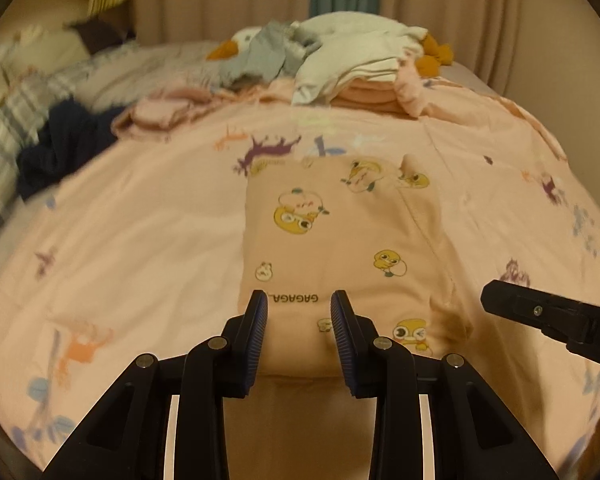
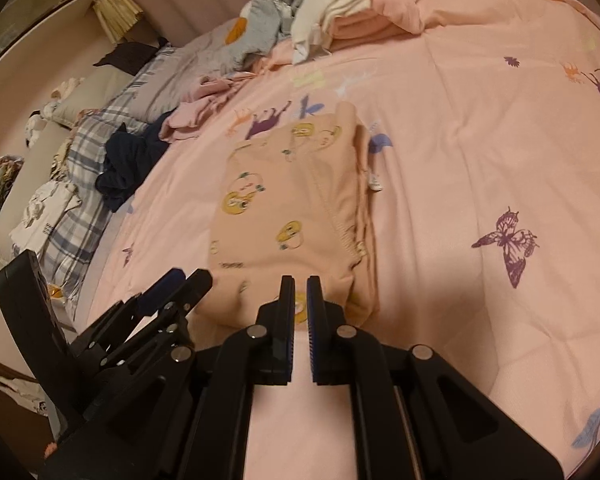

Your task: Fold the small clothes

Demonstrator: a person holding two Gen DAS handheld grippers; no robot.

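Note:
A small peach garment (image 1: pixel 340 248) printed with yellow cartoon ducks lies folded into a rectangle on the pink bedspread (image 1: pixel 132 240). It also shows in the right wrist view (image 2: pixel 288 208). My left gripper (image 1: pixel 299 304) is open, its fingers straddling the garment's near edge. It appears at the left of the right wrist view (image 2: pixel 180 280). My right gripper (image 2: pixel 299 292) has its jaws nearly together with a narrow gap at the garment's near right corner; whether they pinch the cloth is unclear. Its tip shows at the right of the left wrist view (image 1: pixel 500 300).
Piles of folded and loose clothes (image 1: pixel 340 64) lie at the far end of the bed. A dark navy garment (image 2: pixel 128 164) and a pink one (image 2: pixel 196 112) lie to the left by plaid pillows (image 2: pixel 80 184). Curtains (image 1: pixel 440 4) hang behind.

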